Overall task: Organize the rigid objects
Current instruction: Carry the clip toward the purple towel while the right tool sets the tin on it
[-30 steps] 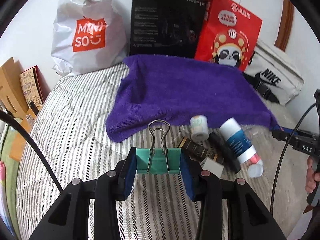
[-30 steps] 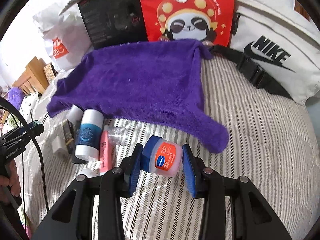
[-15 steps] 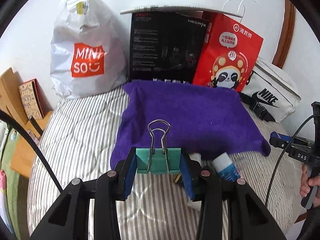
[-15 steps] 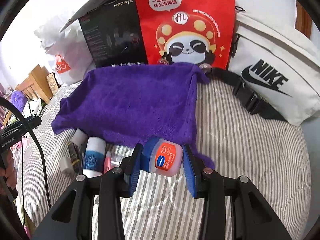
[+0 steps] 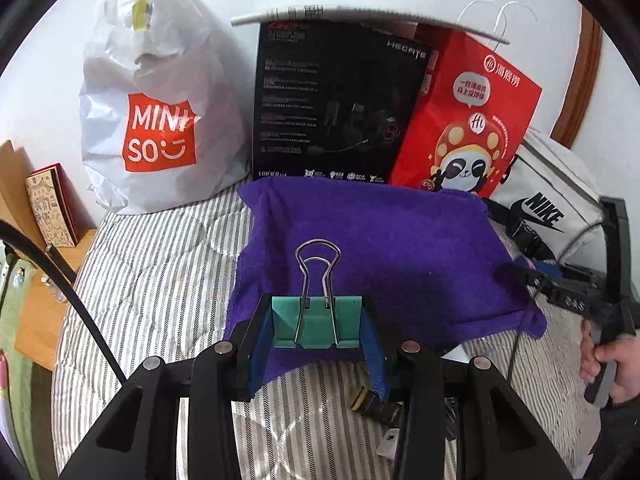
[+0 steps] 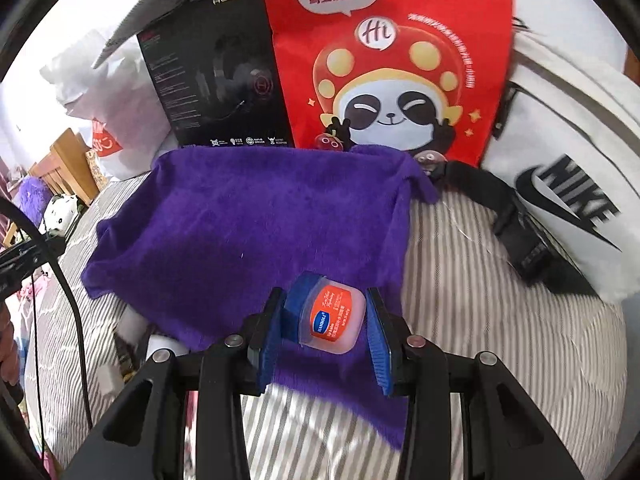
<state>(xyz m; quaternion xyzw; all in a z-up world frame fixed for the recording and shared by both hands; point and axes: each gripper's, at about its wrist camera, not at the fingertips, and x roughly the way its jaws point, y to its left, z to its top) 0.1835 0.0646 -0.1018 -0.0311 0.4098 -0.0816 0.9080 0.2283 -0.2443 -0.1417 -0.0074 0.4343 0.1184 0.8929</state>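
My left gripper (image 5: 317, 326) is shut on a green binder clip (image 5: 316, 322) whose wire handles stick up and forward. It hangs over the near edge of a purple towel (image 5: 384, 240) spread on the striped bed. My right gripper (image 6: 326, 320) is shut on a small lip-balm jar (image 6: 332, 316) with a blue lid and an orange label. That jar hovers above the near right part of the purple towel (image 6: 248, 224). Below the left gripper a dark tube (image 5: 374, 404) and a small white box (image 5: 390, 438) lie on the bedding, mostly hidden by the fingers.
Against the back wall stand a white Miniso bag (image 5: 160, 120), a black headset box (image 5: 332, 104) and a red panda bag (image 5: 468, 128). A white Nike bag (image 5: 548, 200) with a black strap lies at the right. A wooden stand (image 5: 16, 200) sits left of the bed.
Both grippers have moved forward and up toward the purple towel, each keeping its object. The bottles on the bedding have slid down and mostly out of view under the fingers.
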